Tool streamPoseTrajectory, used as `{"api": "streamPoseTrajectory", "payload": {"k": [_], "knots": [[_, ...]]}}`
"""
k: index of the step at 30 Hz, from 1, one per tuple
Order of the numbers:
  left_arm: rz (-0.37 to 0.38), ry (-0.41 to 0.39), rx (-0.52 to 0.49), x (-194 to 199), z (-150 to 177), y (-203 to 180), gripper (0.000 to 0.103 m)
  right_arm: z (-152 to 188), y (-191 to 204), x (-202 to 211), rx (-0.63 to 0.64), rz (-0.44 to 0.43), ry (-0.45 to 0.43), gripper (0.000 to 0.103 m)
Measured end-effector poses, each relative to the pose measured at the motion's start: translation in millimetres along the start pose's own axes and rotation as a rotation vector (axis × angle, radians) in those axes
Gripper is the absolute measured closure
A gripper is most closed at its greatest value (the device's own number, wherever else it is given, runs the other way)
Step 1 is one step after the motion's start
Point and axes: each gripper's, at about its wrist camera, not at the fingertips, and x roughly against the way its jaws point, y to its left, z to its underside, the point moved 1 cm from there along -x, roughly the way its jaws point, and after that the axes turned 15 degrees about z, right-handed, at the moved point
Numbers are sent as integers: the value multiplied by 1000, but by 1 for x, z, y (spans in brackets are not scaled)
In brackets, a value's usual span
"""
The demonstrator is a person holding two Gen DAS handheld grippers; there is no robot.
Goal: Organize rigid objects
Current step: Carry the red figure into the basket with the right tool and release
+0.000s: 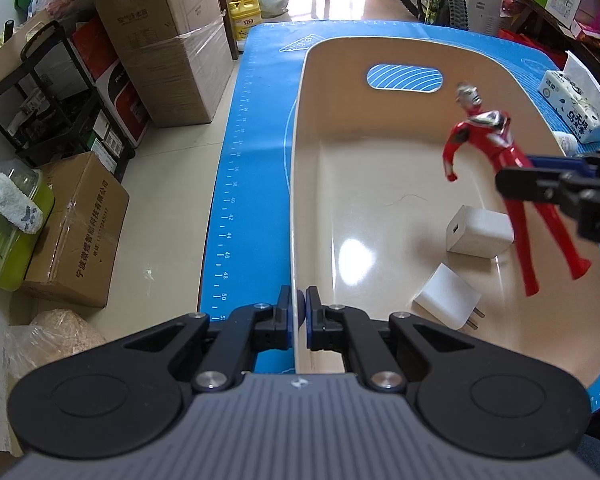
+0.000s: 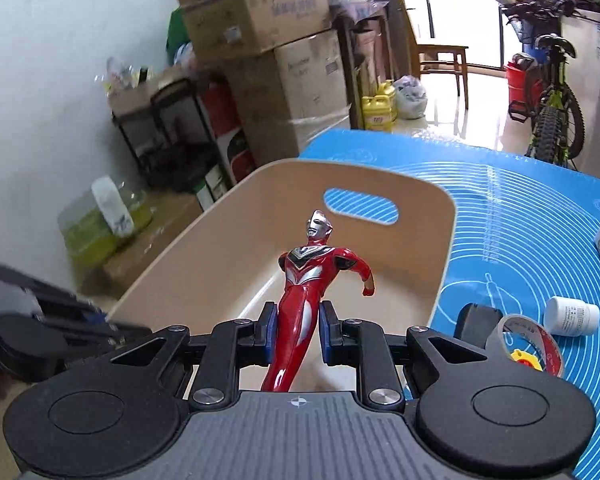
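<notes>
A glossy red and silver plastic hero figure hangs above the smooth beige plastic bin with a rounded rim and an oval handle slot, clamped at the waist between the blue pads of the right gripper. The left gripper is clenched on the bin's thin near-left wall, one pad on each side. The bin sits on a blue silicone mat printed with white rings and ruler marks.

Only the left wrist view shows the bin's shiny floor, where two white boxy plug adapters lie: one with a small square port, one with metal prongs. The figure's feet are hidden behind the right gripper's body in its own view.

Only the right wrist view shows, right of the bin, a roll of grey tape, a small white jar, a black object partly hidden and a yellow piece, hard to make out.
</notes>
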Motion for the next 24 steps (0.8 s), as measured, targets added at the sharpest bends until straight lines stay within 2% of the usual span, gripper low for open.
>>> {"api": "streamPoseTrajectory", "payload": {"k": [7, 10, 14, 17, 21, 24], "knots": [[1, -5, 3, 0, 1, 0, 96, 6, 3, -12, 38, -6, 86, 72], [-1, -4, 0, 0, 1, 0, 96, 7, 5, -11, 75, 9, 86, 72], [-3, -7, 1, 0, 1, 0, 96, 5, -1, -9, 51, -4, 98, 70], [-3, -6, 0, 0, 2, 0, 95, 4, -8, 3, 23, -25, 33, 68], [-1, -4, -3, 1, 2, 1, 95, 1, -25, 27, 3, -30, -51, 55], [3, -5, 0, 2, 2, 2, 95, 0, -49, 43, -21, 0, -103, 54]]}}
